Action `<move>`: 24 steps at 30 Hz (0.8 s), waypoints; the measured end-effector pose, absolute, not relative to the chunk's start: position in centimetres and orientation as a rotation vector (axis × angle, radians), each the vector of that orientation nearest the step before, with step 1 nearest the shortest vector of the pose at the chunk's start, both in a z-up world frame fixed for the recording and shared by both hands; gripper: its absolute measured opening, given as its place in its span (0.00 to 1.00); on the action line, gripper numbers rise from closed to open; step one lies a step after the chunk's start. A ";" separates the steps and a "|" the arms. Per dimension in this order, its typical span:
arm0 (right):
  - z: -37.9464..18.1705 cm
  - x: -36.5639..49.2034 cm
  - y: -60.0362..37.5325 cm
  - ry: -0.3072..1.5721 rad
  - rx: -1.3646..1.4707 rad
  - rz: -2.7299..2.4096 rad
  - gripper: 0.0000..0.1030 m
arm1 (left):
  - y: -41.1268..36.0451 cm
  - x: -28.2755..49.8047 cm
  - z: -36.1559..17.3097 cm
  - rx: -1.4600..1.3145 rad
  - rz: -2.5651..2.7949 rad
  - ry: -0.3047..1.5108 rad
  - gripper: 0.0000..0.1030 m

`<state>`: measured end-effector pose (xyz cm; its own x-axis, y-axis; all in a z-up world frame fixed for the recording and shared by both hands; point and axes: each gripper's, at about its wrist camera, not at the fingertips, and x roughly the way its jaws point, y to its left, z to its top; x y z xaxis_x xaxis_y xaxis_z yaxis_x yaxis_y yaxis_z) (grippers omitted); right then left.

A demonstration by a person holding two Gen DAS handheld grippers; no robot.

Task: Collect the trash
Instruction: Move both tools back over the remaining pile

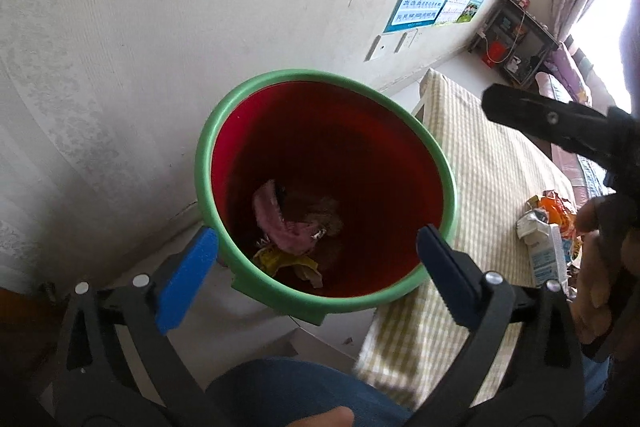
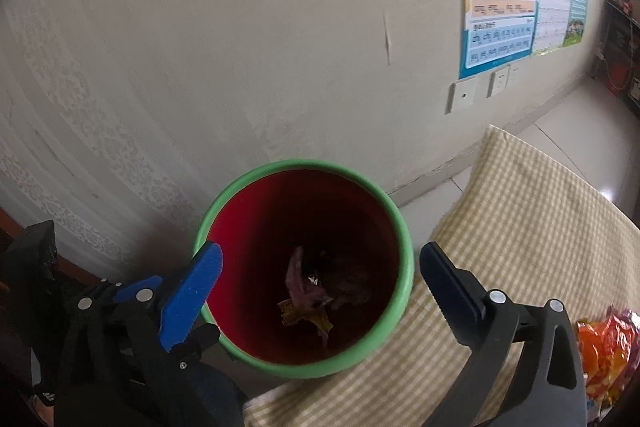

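Left wrist view shows me the red bin with its green rim beside a checked tablecloth, holding a pink wrapper and yellow scraps. My left gripper hangs over it, jaws spread wide and empty. My right gripper is released too, nothing between its pads. More wrappers lie on the cloth, near a hand.

Pale patterned wall bearing charts; tiled floor; checked tablecloth; curtained bright window.
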<state>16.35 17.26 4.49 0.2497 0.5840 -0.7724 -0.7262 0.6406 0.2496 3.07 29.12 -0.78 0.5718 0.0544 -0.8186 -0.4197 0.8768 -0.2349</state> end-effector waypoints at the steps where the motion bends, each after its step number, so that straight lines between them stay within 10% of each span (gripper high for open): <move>1: 4.7 16.3 16.9 0.968 -0.165 0.894 0.93 | 28.9 3.0 -0.6 -0.432 0.287 0.925 0.95; 24: 8.0 14.4 -2.4 0.916 -0.054 0.702 0.93 | 15.2 4.8 3.7 -0.302 0.129 0.902 0.95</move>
<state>14.38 -2.42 7.96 0.4048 0.5341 -0.7422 -0.5784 0.7782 0.2446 4.80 15.16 3.70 0.6159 -0.0165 -0.7877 -0.2359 0.9500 -0.2044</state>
